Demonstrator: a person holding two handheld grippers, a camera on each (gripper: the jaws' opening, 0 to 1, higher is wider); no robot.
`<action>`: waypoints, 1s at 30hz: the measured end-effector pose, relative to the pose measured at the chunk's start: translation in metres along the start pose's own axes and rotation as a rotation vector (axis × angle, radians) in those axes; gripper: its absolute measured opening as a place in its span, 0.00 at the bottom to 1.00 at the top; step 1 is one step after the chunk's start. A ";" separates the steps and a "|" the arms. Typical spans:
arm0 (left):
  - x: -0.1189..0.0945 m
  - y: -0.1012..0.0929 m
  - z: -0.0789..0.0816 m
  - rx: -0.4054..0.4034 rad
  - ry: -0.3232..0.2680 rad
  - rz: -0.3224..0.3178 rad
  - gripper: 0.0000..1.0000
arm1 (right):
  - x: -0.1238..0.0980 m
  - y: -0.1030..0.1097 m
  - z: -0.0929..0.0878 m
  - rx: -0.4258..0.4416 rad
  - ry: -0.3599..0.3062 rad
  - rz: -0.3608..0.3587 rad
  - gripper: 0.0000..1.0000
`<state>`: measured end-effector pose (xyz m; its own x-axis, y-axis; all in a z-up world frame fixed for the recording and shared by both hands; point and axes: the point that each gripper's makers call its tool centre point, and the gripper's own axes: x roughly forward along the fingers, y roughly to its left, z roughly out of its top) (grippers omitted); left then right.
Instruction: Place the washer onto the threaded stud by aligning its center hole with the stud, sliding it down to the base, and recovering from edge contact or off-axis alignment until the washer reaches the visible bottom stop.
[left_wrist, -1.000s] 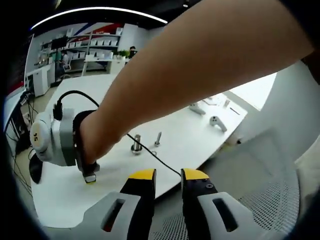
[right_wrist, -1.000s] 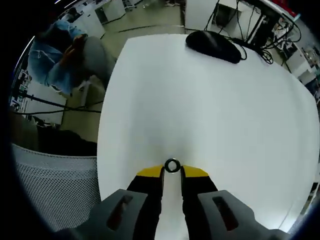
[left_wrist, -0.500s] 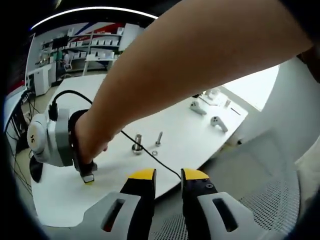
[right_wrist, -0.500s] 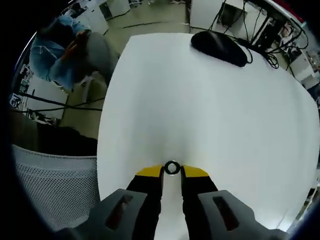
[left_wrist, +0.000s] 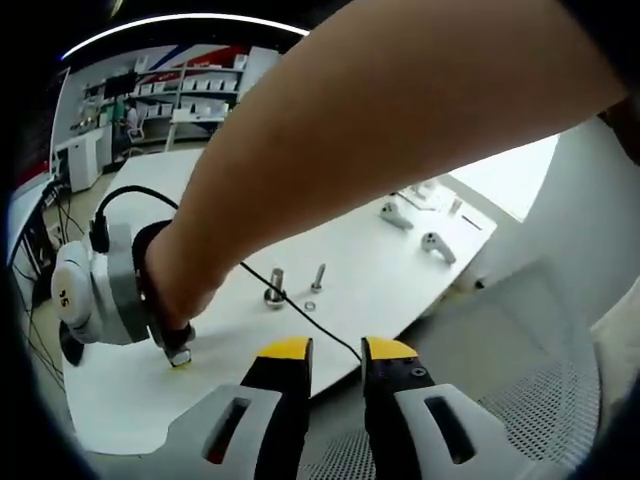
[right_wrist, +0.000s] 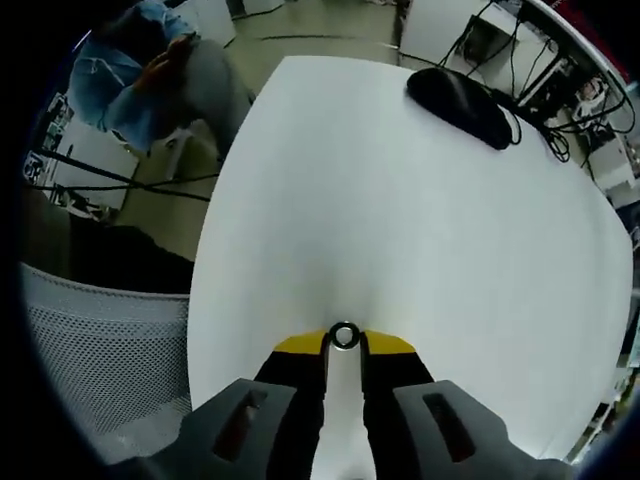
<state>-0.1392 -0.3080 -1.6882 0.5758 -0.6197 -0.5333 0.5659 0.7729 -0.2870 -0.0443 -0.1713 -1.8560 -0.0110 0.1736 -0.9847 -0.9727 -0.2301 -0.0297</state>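
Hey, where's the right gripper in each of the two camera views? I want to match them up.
Left gripper view: right gripper at lower left, in the person's hand, tips down at the white table.
Right gripper view: right gripper rises from the bottom centre, the washer between its yellow tips.
Shared landmark: the white table.

A white table (left_wrist: 380, 270) carries 2 upright threaded studs, a thicker one (left_wrist: 274, 288) and a thinner one (left_wrist: 317, 277), with a small washer (left_wrist: 310, 306) lying flat just beside them. Farther along lie 2 grey handle-like parts (left_wrist: 436, 245). A black mouse-like object (right_wrist: 463, 94) sits near the far edge.
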 end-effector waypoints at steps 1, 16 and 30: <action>0.000 0.000 0.000 0.000 -0.001 0.000 0.17 | 0.001 -0.001 0.000 0.003 0.001 0.000 0.14; 0.000 -0.001 -0.001 0.002 0.008 0.000 0.16 | -0.002 0.002 -0.005 -0.001 -0.016 -0.027 0.13; 0.001 0.000 -0.001 -0.003 0.009 0.000 0.15 | -0.035 0.001 -0.022 0.145 -0.108 -0.060 0.13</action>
<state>-0.1390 -0.3084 -1.6891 0.5705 -0.6183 -0.5406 0.5641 0.7734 -0.2891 -0.0396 -0.1987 -1.8254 0.0307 0.2868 -0.9575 -0.9955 -0.0776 -0.0552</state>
